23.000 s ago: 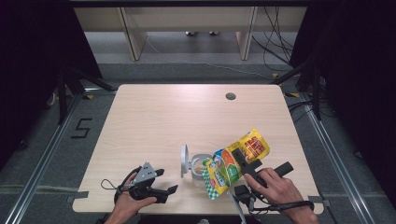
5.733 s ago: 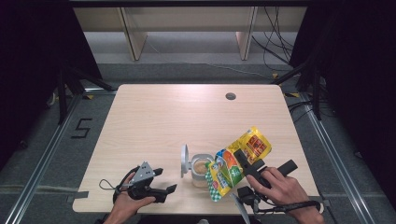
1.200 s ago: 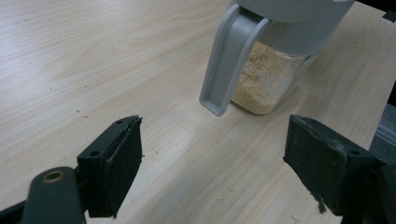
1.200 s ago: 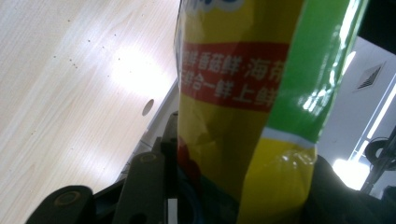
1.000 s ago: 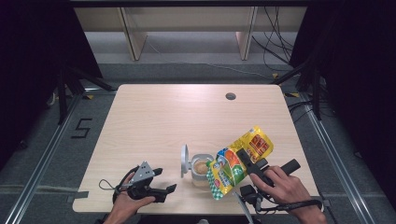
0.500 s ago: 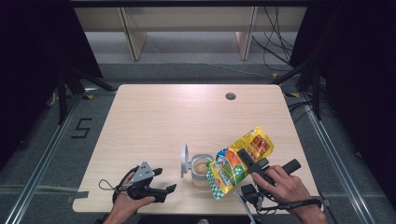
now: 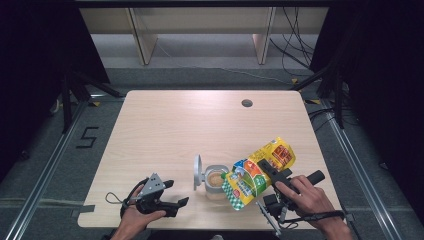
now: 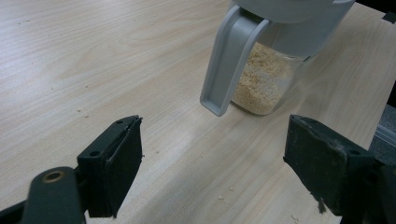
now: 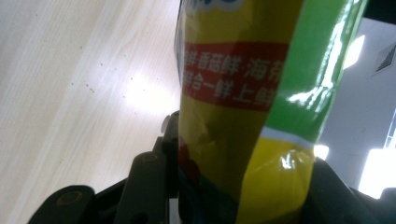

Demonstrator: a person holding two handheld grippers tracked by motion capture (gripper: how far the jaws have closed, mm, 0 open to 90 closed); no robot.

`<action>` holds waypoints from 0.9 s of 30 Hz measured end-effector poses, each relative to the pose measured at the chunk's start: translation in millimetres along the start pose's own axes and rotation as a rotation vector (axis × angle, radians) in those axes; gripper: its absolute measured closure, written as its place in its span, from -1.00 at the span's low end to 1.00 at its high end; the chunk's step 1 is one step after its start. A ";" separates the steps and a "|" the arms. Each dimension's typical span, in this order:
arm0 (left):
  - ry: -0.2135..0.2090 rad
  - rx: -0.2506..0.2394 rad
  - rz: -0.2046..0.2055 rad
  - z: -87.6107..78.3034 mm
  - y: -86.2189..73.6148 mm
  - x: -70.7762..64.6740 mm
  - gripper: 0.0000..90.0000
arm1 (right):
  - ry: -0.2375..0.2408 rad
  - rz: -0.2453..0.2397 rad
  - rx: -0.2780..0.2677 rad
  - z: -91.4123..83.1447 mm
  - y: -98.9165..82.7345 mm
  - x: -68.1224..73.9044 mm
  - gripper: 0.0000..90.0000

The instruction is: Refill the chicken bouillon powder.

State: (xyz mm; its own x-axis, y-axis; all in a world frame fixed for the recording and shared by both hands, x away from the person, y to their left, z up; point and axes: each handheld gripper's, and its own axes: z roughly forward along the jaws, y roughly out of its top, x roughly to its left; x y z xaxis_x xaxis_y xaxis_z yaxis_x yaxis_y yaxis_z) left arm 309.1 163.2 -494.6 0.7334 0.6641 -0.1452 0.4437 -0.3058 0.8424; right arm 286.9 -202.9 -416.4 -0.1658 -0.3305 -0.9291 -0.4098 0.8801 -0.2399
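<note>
Right claw (image 7: 267,172) clamps the yellow pouch (image 7: 257,172) over the jar (image 7: 215,180); left claw (image 7: 172,195) gapes wide, empty.

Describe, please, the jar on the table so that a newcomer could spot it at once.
Start at the table and look to its near edge, right of centre. There the jar stands upright beside the tilted yellow-green bag. It is small and clear, part-filled with pale grains, and its grey lid stands flipped open.

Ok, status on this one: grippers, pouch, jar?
Right gripper shut on the yellow-green pouch, tipped mouth-down over the open jar. Left gripper open, idle beside the jar. Jar partly filled with granules; nothing in the way.
</note>
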 end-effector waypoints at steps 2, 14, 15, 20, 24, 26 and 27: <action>0.001 0.010 -0.003 -0.7 0.2 -0.2 -0.59 | -0.003 0.024 -0.027 3.3 -3.1 1.4 0.42; -0.001 0.003 -0.012 -0.5 0.1 -0.5 -0.58 | 0.056 0.251 -0.154 14.3 -20.2 14.8 0.43; -0.001 -0.001 -0.012 -0.4 0.1 -0.6 -0.59 | 0.059 0.264 -0.158 14.6 -21.1 15.8 0.43; -0.001 0.002 -0.012 -0.7 0.2 -0.4 -0.59 | 0.090 0.378 -0.187 18.9 -26.3 24.8 0.44; -0.002 -0.002 -0.013 -0.3 0.1 -0.5 -0.59 | 0.109 0.416 -0.209 20.5 -28.4 27.3 0.45; -0.002 0.002 -0.011 -0.6 0.2 -0.4 -0.59 | 0.101 0.457 -0.226 22.9 -30.6 30.4 0.45; -0.002 0.002 -0.012 -0.6 0.2 -0.4 -0.58 | 0.102 0.441 -0.231 23.2 -32.1 28.7 0.45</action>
State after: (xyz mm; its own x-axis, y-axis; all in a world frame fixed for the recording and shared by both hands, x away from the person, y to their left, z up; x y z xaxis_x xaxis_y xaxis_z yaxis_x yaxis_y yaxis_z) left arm 308.5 163.2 -494.0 0.7291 0.6662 -0.1568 0.4535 -0.2986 0.8398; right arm 316.0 -232.8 -441.9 -0.4499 0.0143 -0.8930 -0.4665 0.8489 0.2486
